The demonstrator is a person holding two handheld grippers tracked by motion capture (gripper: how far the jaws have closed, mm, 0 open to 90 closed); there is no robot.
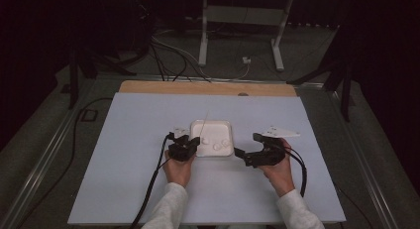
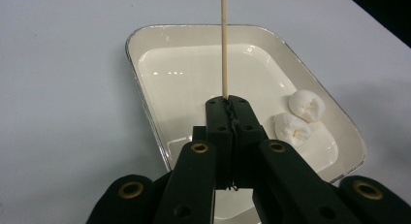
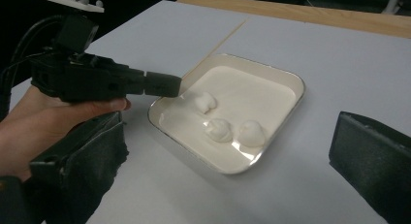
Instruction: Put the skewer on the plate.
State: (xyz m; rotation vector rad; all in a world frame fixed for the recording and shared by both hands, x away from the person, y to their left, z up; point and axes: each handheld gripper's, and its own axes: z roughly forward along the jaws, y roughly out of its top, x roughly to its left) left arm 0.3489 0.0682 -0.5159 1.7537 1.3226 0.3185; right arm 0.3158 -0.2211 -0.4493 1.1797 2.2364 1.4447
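While the left gripper clamps the skewer pointing away over the tray, the marshmallows lie just right of it, nearer the wide-open right gripper.

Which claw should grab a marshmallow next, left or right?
Right, probably. The right claw is open and empty beside the tray, facing the marshmallows. The left claw is shut on the skewer.

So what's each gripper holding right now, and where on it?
The left gripper is shut on the wooden skewer, clamped at its lower end. The right gripper is open and holds nothing.
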